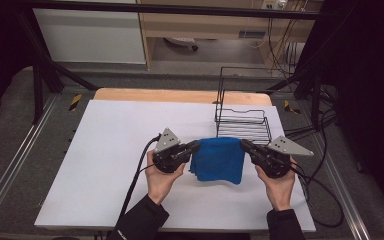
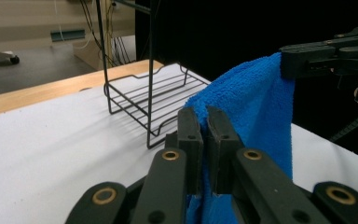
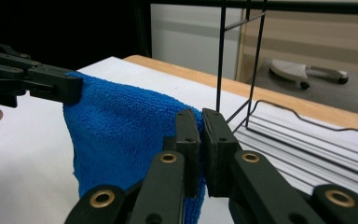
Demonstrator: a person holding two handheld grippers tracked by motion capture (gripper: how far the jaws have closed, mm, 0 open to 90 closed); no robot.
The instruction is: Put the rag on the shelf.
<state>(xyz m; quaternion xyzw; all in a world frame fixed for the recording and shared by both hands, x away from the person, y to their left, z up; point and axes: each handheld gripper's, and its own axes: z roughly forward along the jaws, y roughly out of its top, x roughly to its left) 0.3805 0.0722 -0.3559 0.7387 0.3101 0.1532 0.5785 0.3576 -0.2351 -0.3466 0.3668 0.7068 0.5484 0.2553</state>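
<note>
Above the white table point(image 1: 105, 165), near its right side, a folded blue cloth point(image 1: 218, 160) hung between two grippers. Left gripper point(image 1: 194, 146) pinched its upper left corner; right gripper point(image 1: 245, 145) pinched its upper right corner, jaws pressed together on fabric. A black wire rack point(image 1: 244, 125) stood just beyond.

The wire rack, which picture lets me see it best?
The high view: there the whole wire rack stands on the white table, its tall frame and low tray both clear. The left gripper view shows its tray and two posts. The right gripper view catches a corner beside the blue towel.
</note>
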